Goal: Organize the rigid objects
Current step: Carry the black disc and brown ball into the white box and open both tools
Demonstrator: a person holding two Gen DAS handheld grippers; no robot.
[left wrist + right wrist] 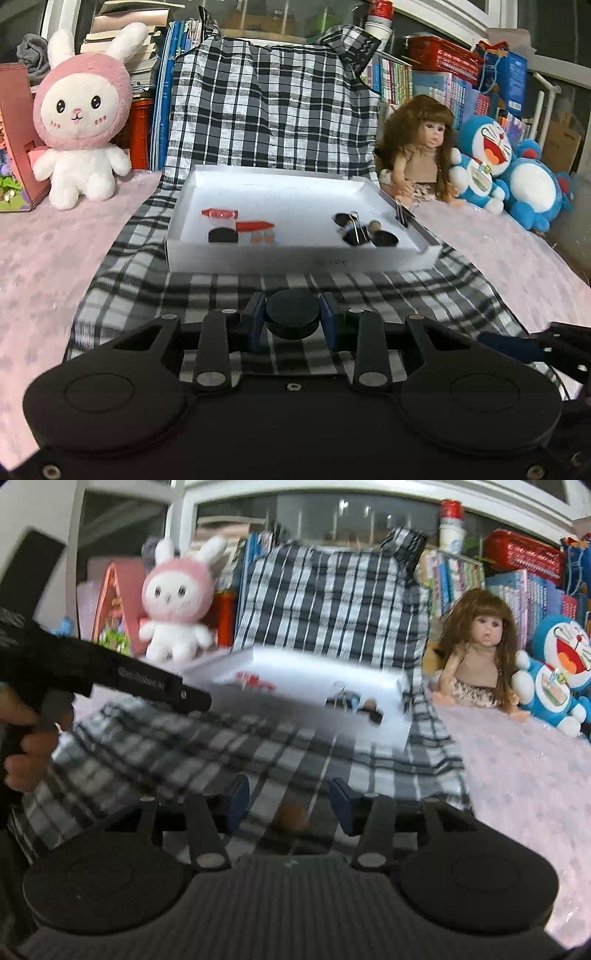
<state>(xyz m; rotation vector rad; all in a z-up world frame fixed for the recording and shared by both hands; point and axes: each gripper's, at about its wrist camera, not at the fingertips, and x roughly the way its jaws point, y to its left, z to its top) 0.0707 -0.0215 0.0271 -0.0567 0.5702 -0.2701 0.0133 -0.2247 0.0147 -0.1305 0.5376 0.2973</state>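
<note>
My left gripper point(293, 317) is shut on a black round disc point(291, 314), held over the checked cloth point(229, 291) just in front of the white tray point(295, 260). In the tray lie red pieces point(255, 225), a black disc point(222, 235), black binder clips point(354, 229) and another black disc point(385, 239). In the right wrist view my right gripper point(288, 805) stands open, its blue pads point(238, 801) apart. A small brown round object point(291, 819) lies on the cloth between them, untouched. The tray point(317, 716) shows blurred beyond.
A pink and white plush rabbit point(83, 118) sits back left, a doll point(421, 147) and blue plush toys point(513, 170) back right. Books and boxes stack behind. A hand point(26, 746) holding the left gripper's handle shows at the left of the right wrist view.
</note>
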